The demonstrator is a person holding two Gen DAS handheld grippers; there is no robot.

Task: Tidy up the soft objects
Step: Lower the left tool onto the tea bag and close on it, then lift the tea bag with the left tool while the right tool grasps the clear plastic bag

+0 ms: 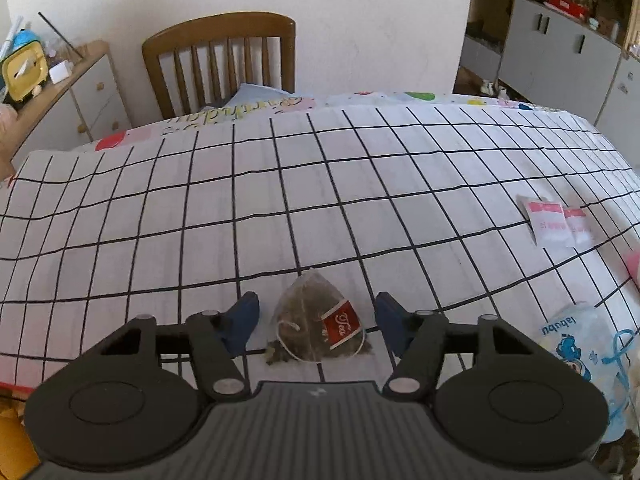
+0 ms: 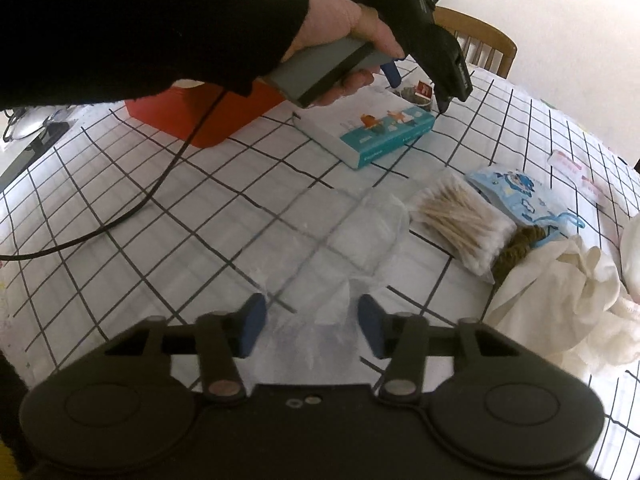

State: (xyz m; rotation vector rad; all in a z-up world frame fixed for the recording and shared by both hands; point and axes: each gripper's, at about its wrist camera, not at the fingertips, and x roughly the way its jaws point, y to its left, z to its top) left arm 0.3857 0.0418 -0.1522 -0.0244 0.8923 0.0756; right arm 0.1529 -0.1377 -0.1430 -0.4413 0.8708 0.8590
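Observation:
A pyramid tea bag [image 1: 316, 320] with a red tag lies on the gridded tablecloth between the open fingers of my left gripper [image 1: 316, 320]; the pads do not touch it. In the right wrist view the same tea bag [image 2: 418, 94] lies under the left gripper's tip. My right gripper [image 2: 312, 330] is open over a clear plastic pack [image 2: 360, 236], whose near end lies between its fingers. A bag of cotton swabs [image 2: 460, 222] lies just right of that pack.
A teal and white box [image 2: 376, 130] and a red container [image 2: 208, 114] sit at the far side. A blue cartoon-print pack [image 2: 516, 192], white cloth [image 2: 560, 300] and two pink-and-white sachets [image 1: 556, 224] lie to the right. A wooden chair [image 1: 224, 60] stands behind the table.

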